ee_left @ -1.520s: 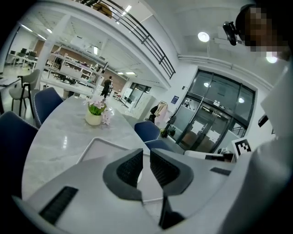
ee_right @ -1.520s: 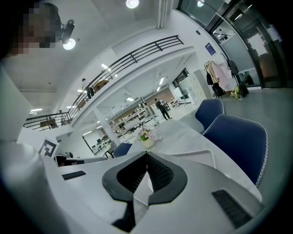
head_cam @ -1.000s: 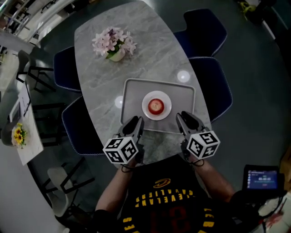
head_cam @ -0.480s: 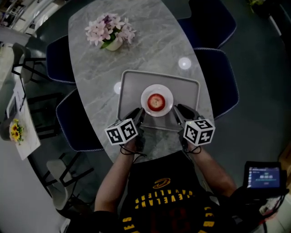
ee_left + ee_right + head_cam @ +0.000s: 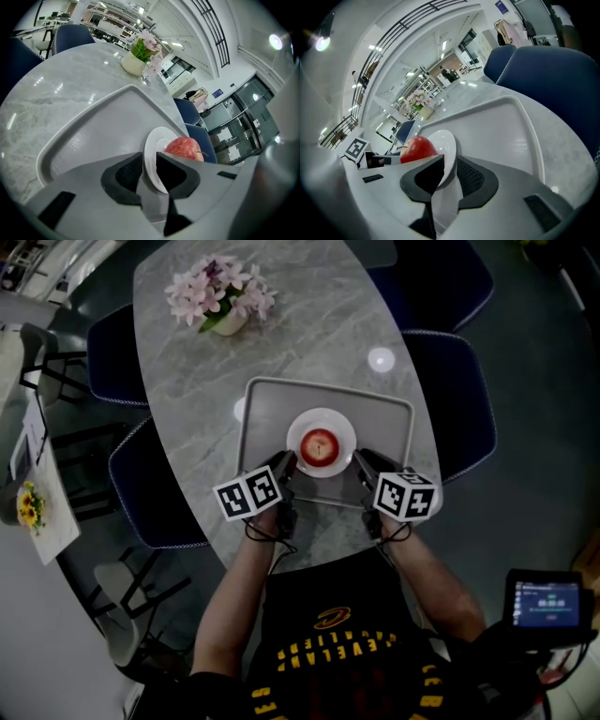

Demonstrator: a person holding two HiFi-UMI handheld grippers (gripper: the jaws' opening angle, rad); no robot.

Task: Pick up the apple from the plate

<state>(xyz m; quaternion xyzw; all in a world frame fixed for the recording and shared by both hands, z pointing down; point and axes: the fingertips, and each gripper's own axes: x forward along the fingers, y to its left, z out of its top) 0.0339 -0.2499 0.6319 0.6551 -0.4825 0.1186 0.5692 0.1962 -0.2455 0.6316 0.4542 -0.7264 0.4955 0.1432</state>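
Observation:
A red apple (image 5: 320,445) sits in the middle of a small white plate (image 5: 298,432) on a grey tray (image 5: 384,423). My left gripper (image 5: 287,463) is at the plate's near-left rim and my right gripper (image 5: 359,460) at its near-right rim. In the left gripper view the plate (image 5: 151,150) has its rim pinched between the narrow jaws of the left gripper (image 5: 149,161), with the apple (image 5: 183,147) just beyond. The right gripper view shows the same: the right gripper (image 5: 450,171) holds the rim of the plate (image 5: 444,140), with the apple (image 5: 417,148) to the left.
The tray lies on a grey marble table (image 5: 281,343). A pot of pink flowers (image 5: 220,298) stands at the table's far end. Dark blue chairs (image 5: 459,418) flank both sides. The tray's raised rim (image 5: 61,136) surrounds the plate.
Both grippers have moved forward over the tray's near edge and closed in on the plate's two sides. The apple and plate have stayed put.

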